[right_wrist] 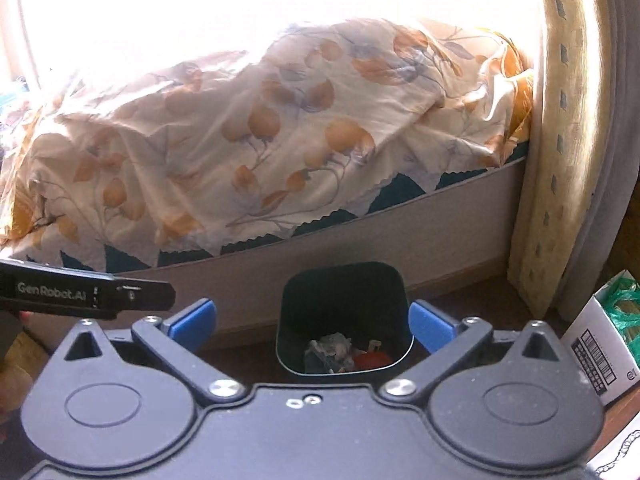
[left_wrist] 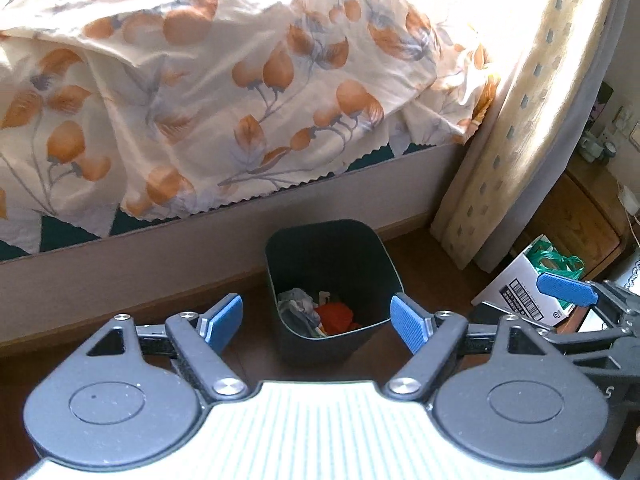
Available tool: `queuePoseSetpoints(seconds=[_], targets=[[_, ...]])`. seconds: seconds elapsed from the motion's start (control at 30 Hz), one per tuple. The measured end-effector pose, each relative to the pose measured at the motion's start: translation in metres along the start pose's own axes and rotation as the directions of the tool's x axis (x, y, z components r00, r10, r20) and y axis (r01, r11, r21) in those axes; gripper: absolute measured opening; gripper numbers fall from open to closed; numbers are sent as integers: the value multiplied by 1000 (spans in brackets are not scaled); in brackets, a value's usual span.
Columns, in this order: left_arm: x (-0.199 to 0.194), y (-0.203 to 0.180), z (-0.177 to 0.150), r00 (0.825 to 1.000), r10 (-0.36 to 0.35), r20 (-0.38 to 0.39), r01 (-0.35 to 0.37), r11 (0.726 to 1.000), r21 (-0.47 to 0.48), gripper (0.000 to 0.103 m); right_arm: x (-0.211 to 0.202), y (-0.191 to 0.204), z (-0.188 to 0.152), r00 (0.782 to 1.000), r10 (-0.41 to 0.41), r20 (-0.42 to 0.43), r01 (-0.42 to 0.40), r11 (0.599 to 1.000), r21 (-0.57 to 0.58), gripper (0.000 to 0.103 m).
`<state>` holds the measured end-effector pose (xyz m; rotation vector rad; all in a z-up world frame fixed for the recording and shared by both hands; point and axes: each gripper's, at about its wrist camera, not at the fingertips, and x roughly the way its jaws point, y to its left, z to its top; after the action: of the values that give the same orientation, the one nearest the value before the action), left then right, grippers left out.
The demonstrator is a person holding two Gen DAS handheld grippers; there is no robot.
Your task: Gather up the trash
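The left gripper [left_wrist: 318, 324] is held with its blue pads spread wide and nothing between them, and the right gripper [right_wrist: 314, 322] is likewise spread wide and empty. Straight ahead of and below both pairs of fingers, the dark bin [left_wrist: 332, 280] is seen upright on the floor against the bed base [left_wrist: 160, 260], its open mouth framed between the pads in each wrist view and crumpled trash [left_wrist: 316, 312] lying at its bottom. No loose trash can be made out on the floor shown, so neither hand is judged nearer to a next piece; the cardboard box [left_wrist: 524, 292] is set off to the right.
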<state>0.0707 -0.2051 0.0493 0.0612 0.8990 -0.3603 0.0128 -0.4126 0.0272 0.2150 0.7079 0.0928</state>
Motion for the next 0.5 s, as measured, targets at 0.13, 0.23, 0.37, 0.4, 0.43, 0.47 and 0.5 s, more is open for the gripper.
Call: queuePoseSetpoints(seconds=[0.13, 0.23, 0.37, 0.4, 0.43, 0.47, 0.5], targets=[[-14, -1, -8, 1000, 28, 14, -28, 999, 18, 81, -9, 5, 0, 1000, 4, 3, -4, 1000, -3, 103], [-21, 3, -12, 1000, 23, 12, -23, 1000, 11, 81, -15, 8, 0, 1000, 6, 10, -6, 1000, 0, 103], [-28, 6, -19, 1000, 27, 12, -27, 1000, 4, 81, -20, 10, -1, 1000, 6, 19, -6, 1000, 3, 103], [-30, 6, -21, 999, 34, 15, -35, 999, 11, 81, -21, 11, -1, 1000, 8, 19, -8, 1000, 5, 103], [-31, 5, -22, 999, 35, 19, -36, 999, 17, 81, -21, 12, 0, 1000, 8, 19, -9, 1000, 4, 103], [-32, 5, -23, 999, 41, 23, -41, 999, 19, 81, -22, 12, -1, 1000, 9, 18, -9, 1000, 3, 103], [-33, 4, -23, 999, 46, 25, -47, 999, 23, 81, -23, 13, -1, 1000, 10, 17, -10, 1000, 3, 103]])
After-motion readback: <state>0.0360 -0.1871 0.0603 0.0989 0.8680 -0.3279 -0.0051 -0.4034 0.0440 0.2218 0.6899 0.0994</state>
